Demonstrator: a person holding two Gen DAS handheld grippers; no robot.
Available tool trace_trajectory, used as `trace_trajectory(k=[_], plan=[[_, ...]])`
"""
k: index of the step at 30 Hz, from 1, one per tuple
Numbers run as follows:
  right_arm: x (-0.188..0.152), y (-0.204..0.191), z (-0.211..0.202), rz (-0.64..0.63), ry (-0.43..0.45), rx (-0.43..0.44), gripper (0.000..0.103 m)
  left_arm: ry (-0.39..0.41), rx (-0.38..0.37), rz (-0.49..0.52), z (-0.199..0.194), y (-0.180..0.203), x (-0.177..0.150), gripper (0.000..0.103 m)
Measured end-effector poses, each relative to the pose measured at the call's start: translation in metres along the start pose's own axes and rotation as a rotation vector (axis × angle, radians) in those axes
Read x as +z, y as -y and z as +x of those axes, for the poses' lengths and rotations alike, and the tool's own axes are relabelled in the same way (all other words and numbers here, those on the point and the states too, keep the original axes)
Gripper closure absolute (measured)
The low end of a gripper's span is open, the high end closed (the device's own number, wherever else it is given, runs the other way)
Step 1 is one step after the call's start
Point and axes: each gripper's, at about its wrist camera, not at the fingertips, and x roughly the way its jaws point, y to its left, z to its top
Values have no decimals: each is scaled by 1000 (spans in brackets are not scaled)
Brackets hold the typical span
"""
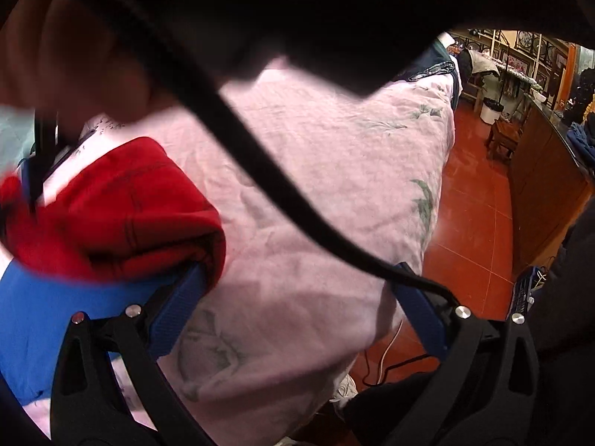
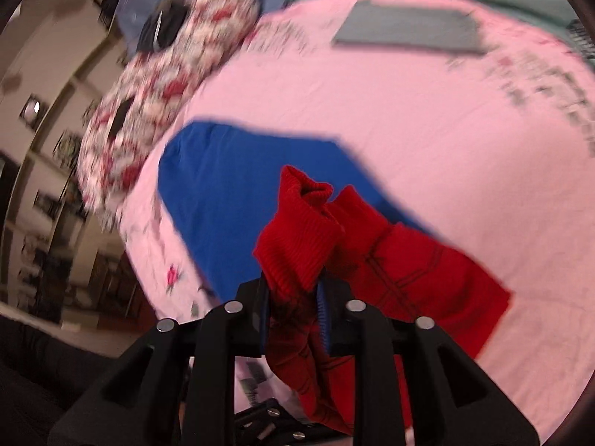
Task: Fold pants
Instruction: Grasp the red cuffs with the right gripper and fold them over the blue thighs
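Observation:
The red pants (image 2: 416,271) with dark stitching lie partly on a blue cloth (image 2: 230,200) on the pink bed. My right gripper (image 2: 293,297) is shut on the ribbed cuff end (image 2: 297,238) of the red pants and holds it lifted. In the left wrist view the red pants (image 1: 122,215) bulge at the left, over the blue cloth (image 1: 44,319). My left gripper (image 1: 297,290) is open and empty, its left finger (image 1: 178,312) touching the red fabric's edge. A black cable (image 1: 260,171) crosses the view.
A pink flowered bedsheet (image 1: 316,186) covers the bed. A floral quilt (image 2: 156,89) and a grey folded item (image 2: 409,29) lie at the far side. Red tiled floor (image 1: 472,215), a wooden counter (image 1: 539,178) and a stool lie to the right.

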Motion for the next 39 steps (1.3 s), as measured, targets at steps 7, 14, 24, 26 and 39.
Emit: trace_trajectory(k=[7, 14, 24, 26, 39], plan=[[-2, 26, -32, 212, 27, 291, 65, -24, -38, -71, -20, -21, -11, 2], [-12, 32, -33, 252, 72, 181, 65, -83, -13, -181, -49, -71, -25, 2], [-25, -32, 24, -206, -15, -297, 92, -106, 76, -561, -111, -177, -65, 2], [-27, -33, -4, -169, 67, -226, 94, -99, 96, -633, -121, -192, -75, 2], [-52, -58, 42, -223, -55, -55, 78, 4, 132, -873, -162, -245, -91, 2]])
